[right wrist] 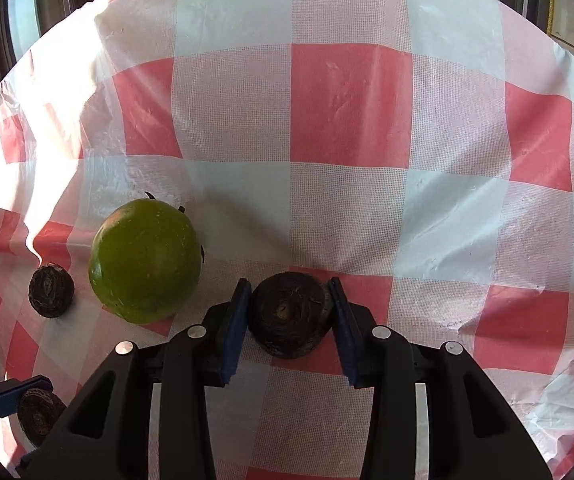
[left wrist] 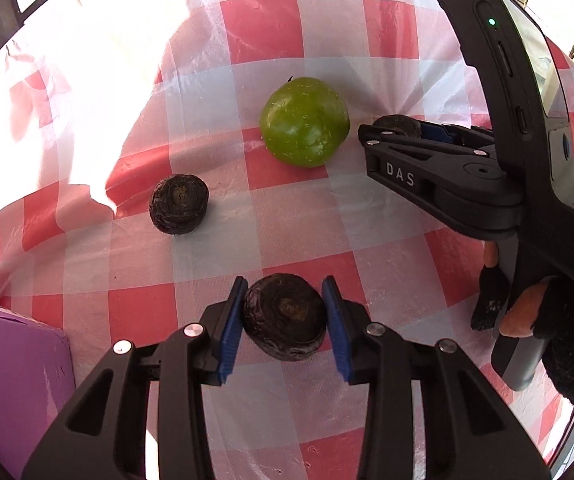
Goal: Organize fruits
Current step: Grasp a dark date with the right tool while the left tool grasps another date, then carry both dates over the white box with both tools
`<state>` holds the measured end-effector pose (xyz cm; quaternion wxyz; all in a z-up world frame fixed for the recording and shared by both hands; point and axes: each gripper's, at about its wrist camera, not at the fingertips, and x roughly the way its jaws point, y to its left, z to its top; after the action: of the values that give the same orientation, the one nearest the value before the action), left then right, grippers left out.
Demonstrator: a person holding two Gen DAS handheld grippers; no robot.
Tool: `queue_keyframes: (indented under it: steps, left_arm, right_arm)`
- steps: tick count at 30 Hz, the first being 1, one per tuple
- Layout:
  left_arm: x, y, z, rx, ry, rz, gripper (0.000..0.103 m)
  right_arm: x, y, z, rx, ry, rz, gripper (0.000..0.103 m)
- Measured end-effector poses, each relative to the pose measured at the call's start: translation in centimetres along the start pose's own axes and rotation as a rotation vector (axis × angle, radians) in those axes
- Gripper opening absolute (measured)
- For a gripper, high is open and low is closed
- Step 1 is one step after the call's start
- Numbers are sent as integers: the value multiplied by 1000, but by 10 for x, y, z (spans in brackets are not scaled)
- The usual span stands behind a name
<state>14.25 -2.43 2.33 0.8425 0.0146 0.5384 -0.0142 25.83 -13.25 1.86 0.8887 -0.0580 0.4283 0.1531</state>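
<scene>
Both tongs, left (left wrist: 285,322) and right (right wrist: 290,320), around dark fruits.

Whether the blue pads (left wrist: 233,330) actually press the dark round fruit (left wrist: 285,317) cannot be told from the left wrist view. The same is left unsettled for the second dark fruit (right wrist: 290,314) in the right wrist view. In the left wrist view that second fruit (left wrist: 399,125) is mostly hidden behind the right gripper (left wrist: 383,132). The purple box (left wrist: 11,380) is cut off by the frame's edge. The counter (left wrist: 87,60) is washed out by glare at upper left.
</scene>
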Motion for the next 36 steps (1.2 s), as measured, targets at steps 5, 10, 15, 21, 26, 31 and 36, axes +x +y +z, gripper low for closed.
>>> queue_keyframes:
  steps: [5, 10, 15, 21, 26, 31, 36]
  left_arm:
    - [-14, 1, -22, 10, 9, -23, 38]
    - [-29, 3, -49, 17, 33, -68, 38]
    - [-59, 7, -59, 72, 24, -151, 38]
    - [-103, 9, -88, 193, 8, -258, 38]
    - [-144, 29, -105, 259, -51, -366, 38]
    - [-184, 74, -102, 244, -162, -428, 38]
    - [-209, 139, -98, 160, -244, -399, 38]
  right_arm:
    - [-33, -6, -35, 140, 2, 12, 39]
    - [-67, 2, -80, 223, 26, -5, 39]
    - [-102, 20, -118, 282, 55, -24, 39]
    - [-142, 44, -161, 395, 99, -77, 39]
    - [-179, 74, -188, 461, 105, -115, 39]
    - [-217, 112, -181, 478, 29, -118, 39]
    - [-249, 166, -152, 395, -57, -78, 39]
